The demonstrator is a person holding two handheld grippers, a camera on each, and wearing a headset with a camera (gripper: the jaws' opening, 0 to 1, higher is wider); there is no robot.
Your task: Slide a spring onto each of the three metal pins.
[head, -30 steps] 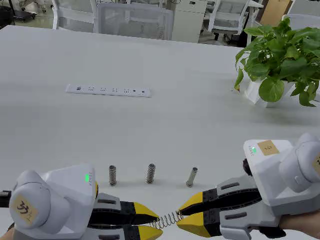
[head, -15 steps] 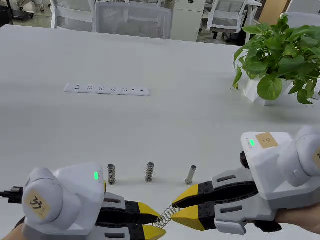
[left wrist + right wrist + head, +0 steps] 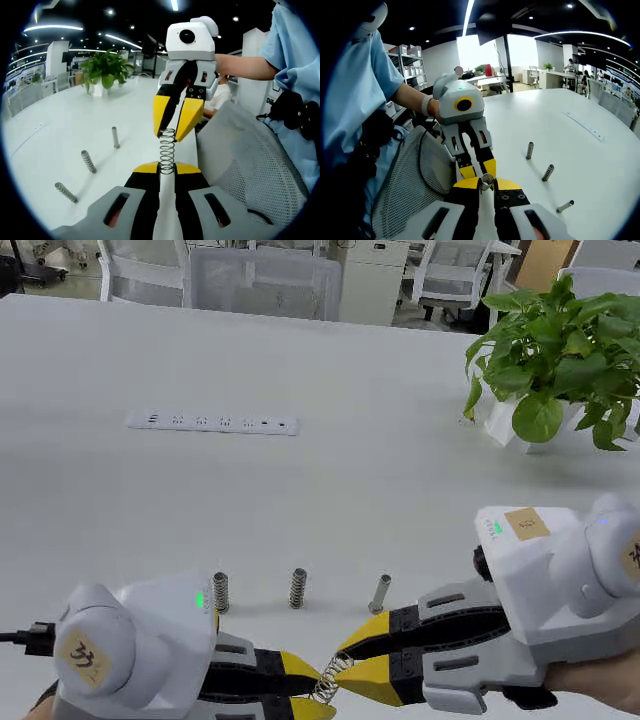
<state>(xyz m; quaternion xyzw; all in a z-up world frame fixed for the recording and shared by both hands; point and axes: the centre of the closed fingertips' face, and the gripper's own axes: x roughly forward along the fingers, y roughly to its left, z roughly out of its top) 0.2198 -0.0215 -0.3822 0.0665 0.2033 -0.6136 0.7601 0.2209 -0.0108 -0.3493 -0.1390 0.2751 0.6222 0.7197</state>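
A short spring is stretched between my two grippers near the table's front edge. My left gripper is shut on one end of the spring, and my right gripper is shut on the other end. The right gripper faces the left one tip to tip. Beyond them stand three small pins in a row. The left pin and the middle pin each carry a spring. The right pin is bare metal and leans slightly.
A white power strip lies farther back on the white table. A potted green plant stands at the back right. Chairs line the far edge. A person's blue sleeve and a mesh chair are close behind.
The right gripper has moved left toward the left gripper, so the spring between them looks shorter and more tilted. The pins have not moved.
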